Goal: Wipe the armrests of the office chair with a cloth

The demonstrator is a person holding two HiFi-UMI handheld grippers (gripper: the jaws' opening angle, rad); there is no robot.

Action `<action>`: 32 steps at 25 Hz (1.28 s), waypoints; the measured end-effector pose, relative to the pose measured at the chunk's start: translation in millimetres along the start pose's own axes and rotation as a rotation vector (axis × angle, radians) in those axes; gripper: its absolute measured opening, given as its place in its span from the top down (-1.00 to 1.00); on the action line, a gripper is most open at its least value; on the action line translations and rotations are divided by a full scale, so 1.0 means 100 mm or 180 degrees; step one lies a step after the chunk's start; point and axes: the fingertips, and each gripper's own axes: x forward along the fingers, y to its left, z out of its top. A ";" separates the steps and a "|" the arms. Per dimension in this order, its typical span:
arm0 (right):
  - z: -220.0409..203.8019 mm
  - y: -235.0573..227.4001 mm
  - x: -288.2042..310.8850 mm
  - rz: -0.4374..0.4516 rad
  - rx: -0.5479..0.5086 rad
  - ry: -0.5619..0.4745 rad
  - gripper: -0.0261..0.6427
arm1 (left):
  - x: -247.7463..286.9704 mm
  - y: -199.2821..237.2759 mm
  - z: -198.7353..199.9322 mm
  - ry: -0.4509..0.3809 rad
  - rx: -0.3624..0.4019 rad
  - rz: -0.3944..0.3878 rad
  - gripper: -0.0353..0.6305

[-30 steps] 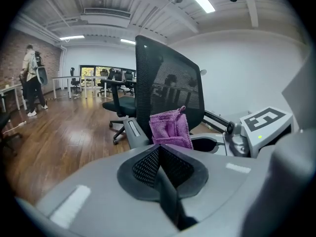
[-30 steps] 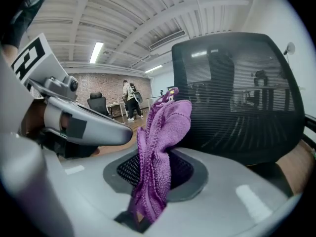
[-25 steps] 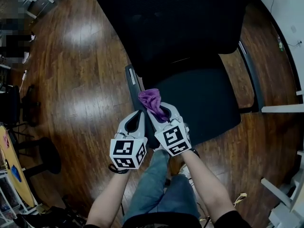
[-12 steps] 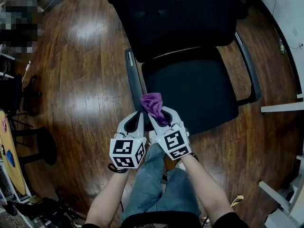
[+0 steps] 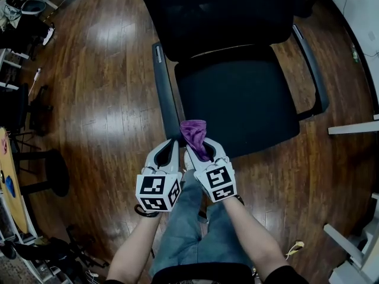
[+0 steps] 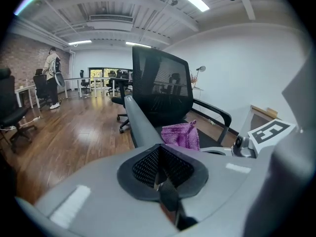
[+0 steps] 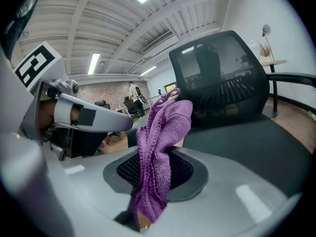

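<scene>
Okay, person's standing at the front of the office chair [image 5: 237,108], both arms out, 2 grippers side by side & nearly touching. The right gripper [image 5: 204,151] is pinching a purple cloth [image 5: 193,135]: in the right gripper view the cloth [image 7: 159,152] is clamped low between the pressed-in jaws and the rest bunches up above them. The left gripper [image 5: 167,147] is pressed together w/ nothing in it; the left gripper view shows its jaws meeting on bare pads, the cloth [image 6: 181,135] off to its right.

From the head view the cloth sits at the near end of the left armrest [image 5: 164,90], overlapping its tip. Can't tell if it's actually touching the pad or just above it. In the left gripper view that grey armrest [image 6: 139,125] runs away from the gripper toward the mesh backrest [image 6: 163,85].

Other armrest [image 5: 312,70] is on the far side of the seat, well apart from both grippers. Wood floor [image 5: 100,99] all round, black stool [image 5: 50,173] off to the left.
</scene>
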 end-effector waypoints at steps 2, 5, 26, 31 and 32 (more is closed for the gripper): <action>-0.13 -0.03 0.02 -0.0005 0.0072 0.0036 0.63 | 0.00 -0.01 -0.08 -0.0040 -0.0011 0.0017 0.88; -0.34 -0.05 0.07 0.0007 0.0124 0.0125 0.63 | -0.01 -0.04 -0.14 -0.0121 -0.0021 0.0027 0.88; 0.54 0.34 -0.49 0.0063 -0.0179 -0.0021 0.63 | -0.65 -0.25 0.24 -0.0335 -0.0238 0.0140 0.88; 0.93 0.63 -0.60 0.0088 -0.0286 -0.0152 0.63 | -0.92 -0.17 0.44 -0.0431 -0.0289 0.0171 0.88; 0.98 0.69 -0.60 0.0097 -0.0305 -0.0162 0.63 | -0.97 -0.14 0.46 -0.0449 -0.0294 0.0180 0.88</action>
